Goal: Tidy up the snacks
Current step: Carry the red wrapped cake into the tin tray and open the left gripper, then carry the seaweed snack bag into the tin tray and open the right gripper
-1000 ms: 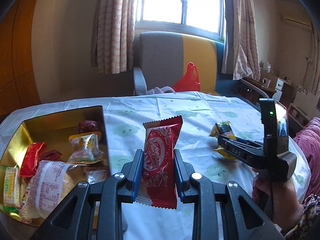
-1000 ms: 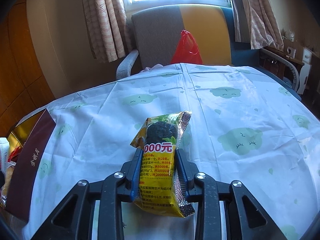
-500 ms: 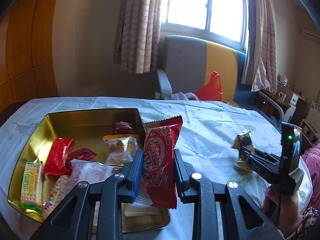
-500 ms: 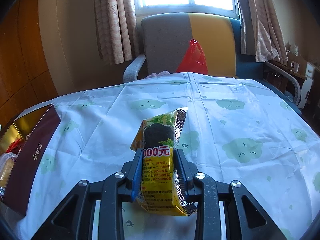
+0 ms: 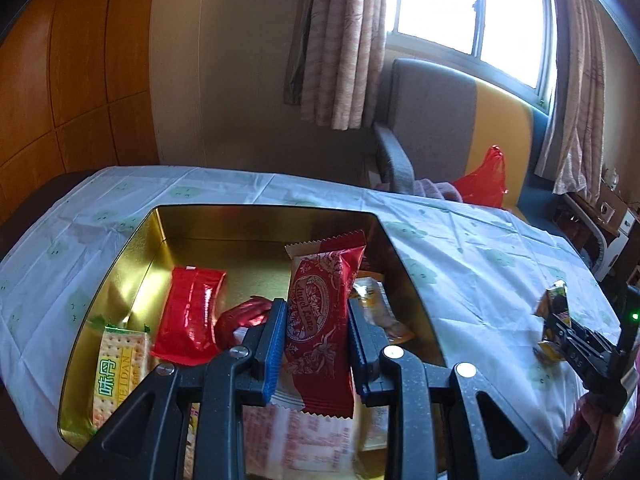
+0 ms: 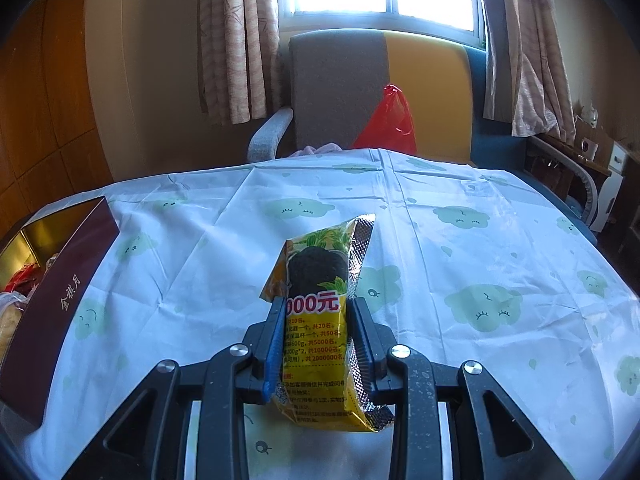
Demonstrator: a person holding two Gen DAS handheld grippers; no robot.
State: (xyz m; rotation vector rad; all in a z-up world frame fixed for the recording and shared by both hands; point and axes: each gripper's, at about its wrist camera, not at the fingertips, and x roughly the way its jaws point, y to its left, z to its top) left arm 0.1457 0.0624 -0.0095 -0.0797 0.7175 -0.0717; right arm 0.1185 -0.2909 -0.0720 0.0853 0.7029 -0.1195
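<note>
Gold tin (image 5: 132,248): holds assorted packets.
Left gripper (image 5: 318,344): clamped on red snack packet (image 5: 320,320), above tin.
Right gripper (image 6: 320,344): clamped on yellow snack packet (image 6: 316,320).

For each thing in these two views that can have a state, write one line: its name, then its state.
left gripper: shut on the red snack packet, above the tin.
red snack packet: sealed, held upright.
right gripper: shut on the yellow snack packet, above the tablecloth.
yellow snack packet: sealed, held upright.
gold tin: open, partly filled with snacks.
cracker pack: sealed, lying in the tin.
curtains: drawn apart.
</note>
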